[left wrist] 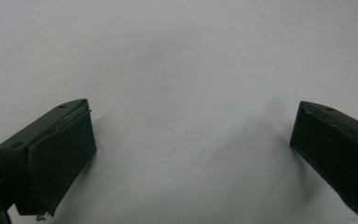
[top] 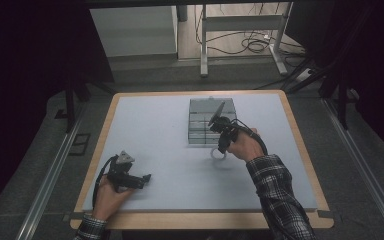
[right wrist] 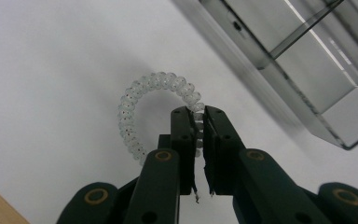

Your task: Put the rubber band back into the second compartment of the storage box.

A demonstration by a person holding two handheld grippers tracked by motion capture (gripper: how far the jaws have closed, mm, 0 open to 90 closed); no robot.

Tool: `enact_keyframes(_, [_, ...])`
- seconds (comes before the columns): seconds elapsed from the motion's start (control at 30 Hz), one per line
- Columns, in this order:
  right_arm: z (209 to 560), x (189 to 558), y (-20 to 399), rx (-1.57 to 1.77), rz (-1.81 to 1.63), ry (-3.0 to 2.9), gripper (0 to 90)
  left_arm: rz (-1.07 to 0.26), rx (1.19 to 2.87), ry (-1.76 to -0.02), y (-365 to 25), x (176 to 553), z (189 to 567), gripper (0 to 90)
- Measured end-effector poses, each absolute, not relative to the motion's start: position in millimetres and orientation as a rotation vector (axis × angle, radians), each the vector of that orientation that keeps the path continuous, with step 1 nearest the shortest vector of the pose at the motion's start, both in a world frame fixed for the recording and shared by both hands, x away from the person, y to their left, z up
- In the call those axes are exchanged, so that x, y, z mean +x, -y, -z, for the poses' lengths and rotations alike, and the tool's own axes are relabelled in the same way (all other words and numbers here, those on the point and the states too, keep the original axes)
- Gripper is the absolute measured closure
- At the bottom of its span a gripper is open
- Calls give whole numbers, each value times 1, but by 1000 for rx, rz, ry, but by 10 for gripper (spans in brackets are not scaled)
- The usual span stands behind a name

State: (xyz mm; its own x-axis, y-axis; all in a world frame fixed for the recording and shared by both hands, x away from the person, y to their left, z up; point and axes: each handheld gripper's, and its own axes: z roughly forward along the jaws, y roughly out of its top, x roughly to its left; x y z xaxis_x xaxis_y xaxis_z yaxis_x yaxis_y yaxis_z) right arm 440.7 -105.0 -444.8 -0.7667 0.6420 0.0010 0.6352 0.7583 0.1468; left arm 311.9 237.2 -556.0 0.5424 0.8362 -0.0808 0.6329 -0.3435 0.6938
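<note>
Right gripper (right wrist: 198, 122) jaws clamp clear spiral hair tie (right wrist: 135, 100) at rim, lifted for clear compartment box (right wrist: 307, 65). Left gripper (left wrist: 191, 154) wide open, empty, parked on mat.

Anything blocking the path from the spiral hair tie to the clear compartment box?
Nothing visible. The right tool is shut on the clear spiral hair tie, and only bare grey mat lies between it and the clear plastic compartment box.

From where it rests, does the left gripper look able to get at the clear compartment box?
Probably yes. The left gripper rests open at the near left of the mat, and bare mat lies between it and the clear box. Only the right gripper, holding the coil hair tie, sits nearby.
</note>
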Motion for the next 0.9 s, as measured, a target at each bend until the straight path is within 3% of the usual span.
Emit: enact_keyframes(0.9, [428,458,119,1146,-513,-2690,823,-378,2089,-1181,-237,312,556,0])
